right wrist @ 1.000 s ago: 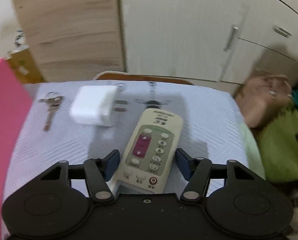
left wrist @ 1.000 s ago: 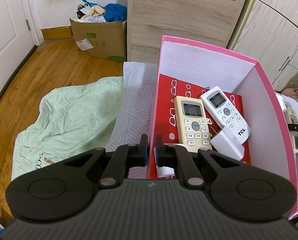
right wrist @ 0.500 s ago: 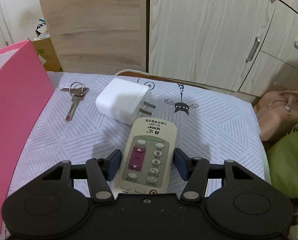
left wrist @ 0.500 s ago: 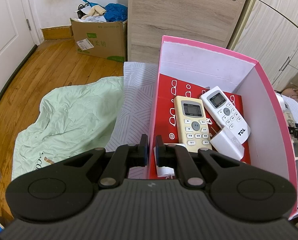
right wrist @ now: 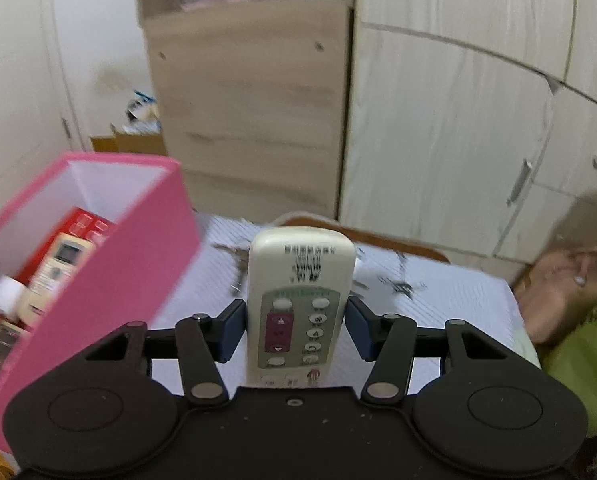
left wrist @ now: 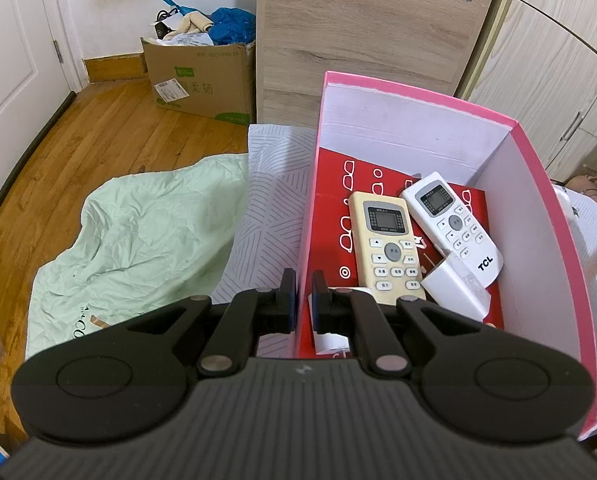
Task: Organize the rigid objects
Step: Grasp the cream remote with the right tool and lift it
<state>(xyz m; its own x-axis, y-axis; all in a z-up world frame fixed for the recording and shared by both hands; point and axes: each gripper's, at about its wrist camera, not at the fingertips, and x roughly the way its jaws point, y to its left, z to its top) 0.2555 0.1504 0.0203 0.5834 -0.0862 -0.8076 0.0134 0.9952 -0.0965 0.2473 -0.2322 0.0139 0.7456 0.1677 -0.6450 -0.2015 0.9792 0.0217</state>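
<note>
My left gripper (left wrist: 304, 290) is shut on the near left wall of the pink box (left wrist: 546, 216). Inside lie a cream remote (left wrist: 386, 240), a white TCL remote (left wrist: 454, 228) and a white charger (left wrist: 454, 292). My right gripper (right wrist: 296, 322) is shut on a cream remote with a maroon panel (right wrist: 298, 288), lifted off the bed. The pink box (right wrist: 138, 240) stands to its left, its inside partly in view. Keys (right wrist: 238, 258) lie on the bed behind the held remote, partly hidden.
A white patterned sheet (right wrist: 450, 292) covers the bed. A green quilt (left wrist: 138, 232) lies left of the box. A cardboard box (left wrist: 202, 76) stands on the wooden floor. Wardrobe doors (right wrist: 458, 140) are behind. A tan bag (right wrist: 566, 284) and a green bag (right wrist: 578, 364) sit at right.
My right gripper closed on the maroon-panel remote and lifted it off the bed, tilting up and swinging left toward the pink box. The left gripper has not moved.
</note>
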